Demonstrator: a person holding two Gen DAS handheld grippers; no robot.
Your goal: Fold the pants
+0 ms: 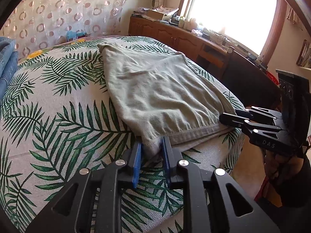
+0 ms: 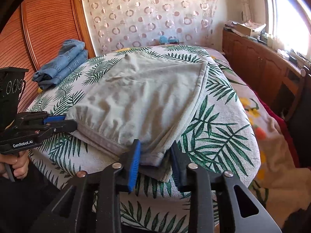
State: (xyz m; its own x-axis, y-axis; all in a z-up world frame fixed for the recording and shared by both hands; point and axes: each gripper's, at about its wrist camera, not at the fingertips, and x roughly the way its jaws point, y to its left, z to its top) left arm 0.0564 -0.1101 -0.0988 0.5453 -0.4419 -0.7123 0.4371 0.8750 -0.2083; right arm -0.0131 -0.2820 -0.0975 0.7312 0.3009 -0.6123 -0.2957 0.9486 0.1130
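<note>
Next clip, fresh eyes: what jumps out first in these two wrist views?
The pale grey-green pants lie folded across the middle of the palm-leaf bedspread. The left gripper and the right gripper each have their blue-padded fingers around a near waistband corner. Folded blue jeans sit at the bed's far left by the wooden wardrobe, and a bright window glares at right.

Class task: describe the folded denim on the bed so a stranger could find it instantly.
Start at the bed with the palm-leaf cover. Look to its far left corner, beside the slatted wooden wardrobe door. There lie the folded blue jeans, the only blue denim, set apart from the pale grey-green pants spread mid-bed.
</note>
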